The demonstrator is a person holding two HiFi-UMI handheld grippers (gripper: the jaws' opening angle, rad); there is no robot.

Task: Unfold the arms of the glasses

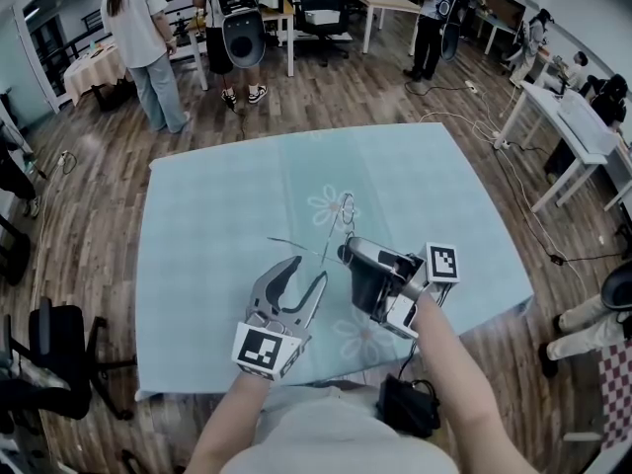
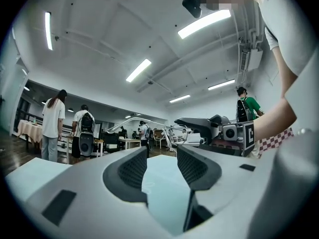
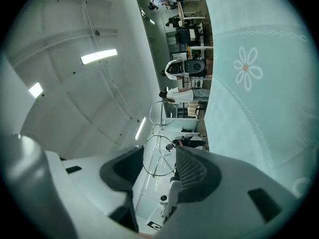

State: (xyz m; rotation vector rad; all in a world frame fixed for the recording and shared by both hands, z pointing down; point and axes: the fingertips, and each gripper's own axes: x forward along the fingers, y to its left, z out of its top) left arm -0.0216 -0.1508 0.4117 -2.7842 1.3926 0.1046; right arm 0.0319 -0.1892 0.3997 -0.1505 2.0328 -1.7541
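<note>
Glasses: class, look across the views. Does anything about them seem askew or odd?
Slightly. The wire-framed glasses are not lying flat on the tablecloth. The right gripper, rolled on its side, holds them on edge by one lens, and one thin arm juts out sideways. No damage shows. The left gripper is open and empty.

Long ceiling strip lights [image 2: 204,24] are glowing white and slightly blowing out in both gripper views, spreading bright, cool, even light through the room. The pale blue tablecloth [image 1: 227,255] is taking it flatly, with shadows showing only faintly toward the table's near edge. All three views are bowing hard at their edges, and black corners are ringing the gripper views. The left gripper [image 2: 162,158] is looming soft in the foreground. The thin wire glasses [image 3: 159,156] are barely standing out against the bright ceiling.
</note>
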